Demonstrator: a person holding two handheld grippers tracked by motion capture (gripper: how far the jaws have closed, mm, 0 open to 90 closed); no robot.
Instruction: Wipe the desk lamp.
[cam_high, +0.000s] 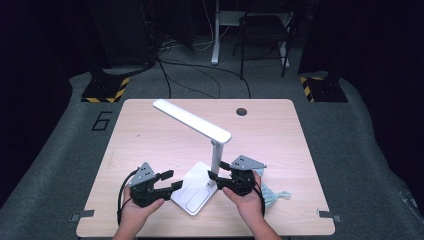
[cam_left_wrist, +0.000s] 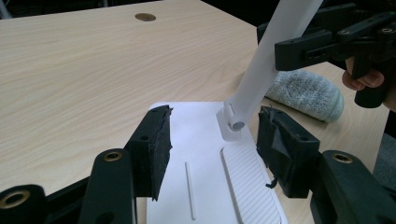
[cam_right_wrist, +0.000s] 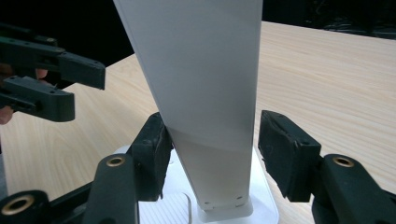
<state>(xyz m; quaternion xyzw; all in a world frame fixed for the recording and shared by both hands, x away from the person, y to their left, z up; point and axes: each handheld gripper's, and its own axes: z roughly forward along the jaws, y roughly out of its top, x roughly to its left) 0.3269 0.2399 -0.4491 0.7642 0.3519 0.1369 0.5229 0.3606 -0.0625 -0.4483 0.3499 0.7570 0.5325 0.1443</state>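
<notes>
A white desk lamp stands on the wooden table. Its flat base sits near the front edge, its stem is upright, and its long head slants up to the far left. My left gripper is at the base's left edge. In the left gripper view its jaws stand apart over the base, with no pad pressing on it. My right gripper straddles the stem low down. In the right gripper view the stem runs between the jaws, with a gap at the right pad.
A crumpled pale blue-grey cloth lies on the table just right of my right hand, also seen in the left gripper view. A round cable hole is near the far edge. Chair and stands sit on the floor beyond.
</notes>
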